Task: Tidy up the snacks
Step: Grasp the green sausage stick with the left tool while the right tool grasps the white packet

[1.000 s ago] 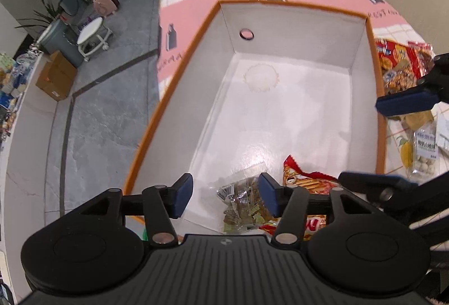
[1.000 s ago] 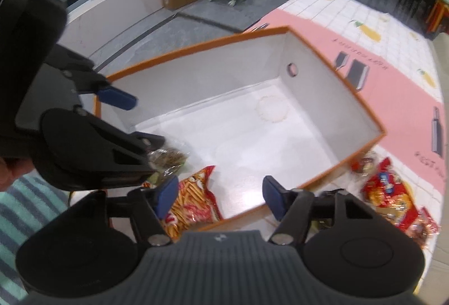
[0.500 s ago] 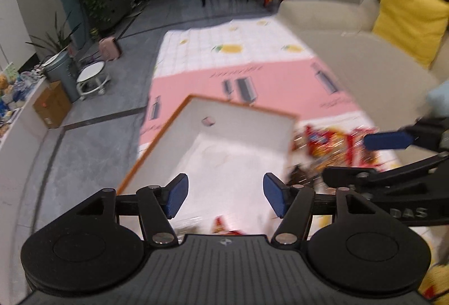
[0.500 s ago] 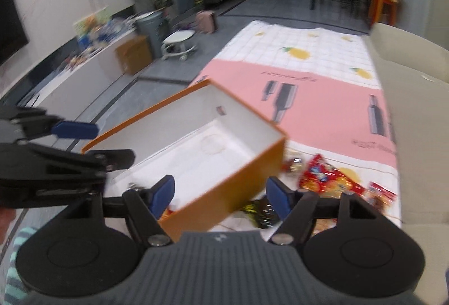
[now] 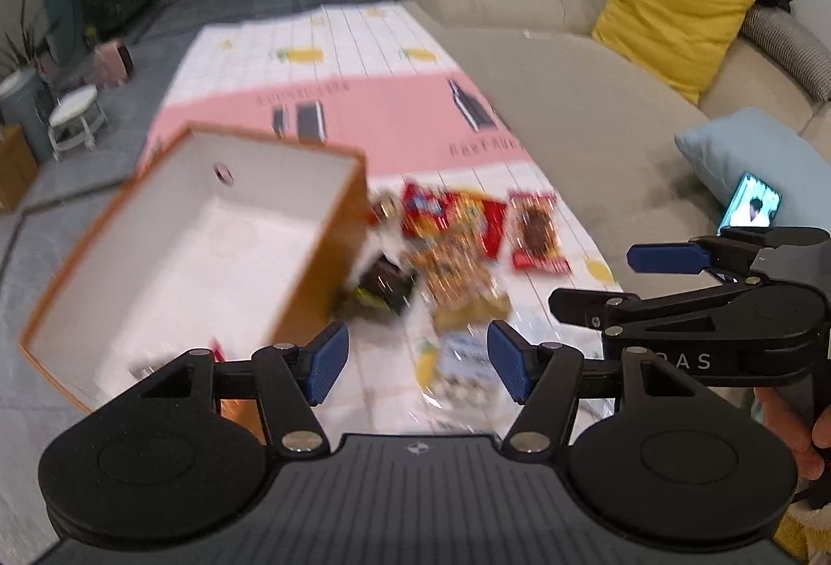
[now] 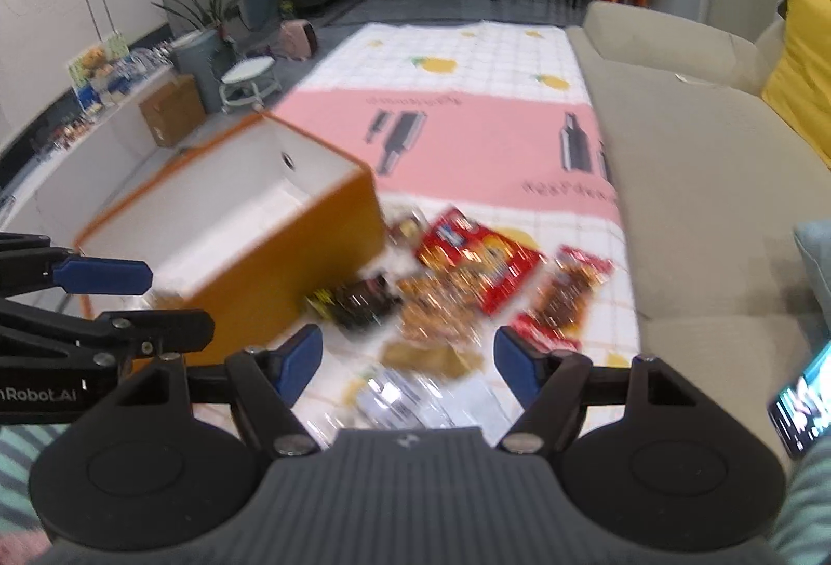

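Left tongs: the left gripper (image 5: 413,360) hangs empty with its blue pads wide apart, above the near end of the snack pile; its jaws were opening a moment ago, nothing between them.
Right tongs: the right gripper (image 6: 407,365) is likewise wide and empty, poised over a clear packet (image 6: 410,401) near the mat's near edge; its jaws too have just been opening.
Box: an orange box (image 5: 322,264), white inside, sits on the left side of the patterned mat (image 5: 394,108), at least one packet visible in its near end.
Snacks: loose packets lie just right of the box wall, a red bag (image 6: 480,261), a dark wrapper (image 5: 382,287) close against the box, a red-edged pack (image 5: 535,230) farthest right. Motion blur hides their labels.
Step in hand: by the look of it, reaching for the next packet to carry into the box.
Doing it well: take an outer packet first, pinch its flat crimped edge, and lift it clear of the box rim before moving across.
Edges and room: the mat's far pink half lies bare; the sofa (image 5: 587,108) borders the right edge, so the open route runs left over the box wall.
Risk: two tools side by side could collide over the same pile.
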Demonstrator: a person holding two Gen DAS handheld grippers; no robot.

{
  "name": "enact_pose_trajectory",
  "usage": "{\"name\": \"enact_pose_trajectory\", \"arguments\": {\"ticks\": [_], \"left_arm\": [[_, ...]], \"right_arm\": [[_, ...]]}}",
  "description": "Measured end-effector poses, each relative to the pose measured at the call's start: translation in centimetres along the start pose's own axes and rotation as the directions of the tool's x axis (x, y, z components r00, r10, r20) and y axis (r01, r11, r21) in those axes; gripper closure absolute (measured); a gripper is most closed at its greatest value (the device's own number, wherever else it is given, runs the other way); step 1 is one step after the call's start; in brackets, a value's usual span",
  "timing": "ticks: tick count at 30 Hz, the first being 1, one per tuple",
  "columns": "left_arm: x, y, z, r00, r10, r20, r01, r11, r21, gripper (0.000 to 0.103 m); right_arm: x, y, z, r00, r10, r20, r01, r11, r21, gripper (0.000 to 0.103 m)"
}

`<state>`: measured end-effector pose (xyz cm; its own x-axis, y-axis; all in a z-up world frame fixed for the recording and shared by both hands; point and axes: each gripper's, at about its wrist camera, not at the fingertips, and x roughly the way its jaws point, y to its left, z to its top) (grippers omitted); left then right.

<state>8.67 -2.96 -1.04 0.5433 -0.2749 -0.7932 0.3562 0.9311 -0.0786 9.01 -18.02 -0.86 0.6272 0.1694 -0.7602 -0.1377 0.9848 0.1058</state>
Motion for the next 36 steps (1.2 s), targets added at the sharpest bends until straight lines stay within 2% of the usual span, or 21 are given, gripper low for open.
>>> {"name": "enact_pose_trajectory", "arguments": {"ticks": [4,8,14,20,29,32,34,36], "left_arm": [[2.1,-0.7,-2.1,0.996,-0.034,-0.079,0.026,0.996,-0.09,0.031],[4.3,-0.4,-3.9,0.99,-0.049,-0.133,0.021,0.978,-0.205,0.031],[7.1,1.4,-5.8,0.976,-0.097,-0.196,0.014,0.922,-0.386,0.033],[8.9,2.3,-6.9,0.966,-0.119,-0.228,-0.004,0.879,-0.476,0.033],[10.9,2.0,-6.9,0.953,-0.122,-0.275,-0.034,0.864,-0.503,0.044],[11.5,2.2,-6.8,0.951,-0.108,-0.29,-0.053,0.866,-0.497,0.052],[11.8,2.2,-6.8,0.948,-0.105,-0.302,-0.061,0.869,-0.492,0.06],[12.0,2.3,-6.8,0.948,-0.115,-0.297,-0.049,0.869,-0.492,0.063]], "right_arm": [[0.5,-1.4,-2.7,0.999,-0.034,-0.024,0.034,0.999,-0.009,0.032],[1.8,-2.2,-5.0,0.996,-0.076,-0.048,0.074,0.997,-0.025,0.032],[4.4,-3.5,-7.3,0.989,-0.084,-0.123,0.085,0.996,0.004,0.032],[6.0,-4.1,-7.8,0.987,-0.045,-0.153,0.051,0.998,0.037,0.032],[8.5,-3.6,-8.0,0.983,-0.056,-0.175,0.051,0.998,-0.03,0.032],[9.3,-3.7,-8.0,0.982,-0.072,-0.172,0.062,0.996,-0.063,0.032],[9.8,-3.8,-8.1,0.982,-0.084,-0.17,0.071,0.994,-0.081,0.03],[10.2,-4.0,-8.1,0.982,-0.085,-0.171,0.071,0.994,-0.087,0.024]]}}
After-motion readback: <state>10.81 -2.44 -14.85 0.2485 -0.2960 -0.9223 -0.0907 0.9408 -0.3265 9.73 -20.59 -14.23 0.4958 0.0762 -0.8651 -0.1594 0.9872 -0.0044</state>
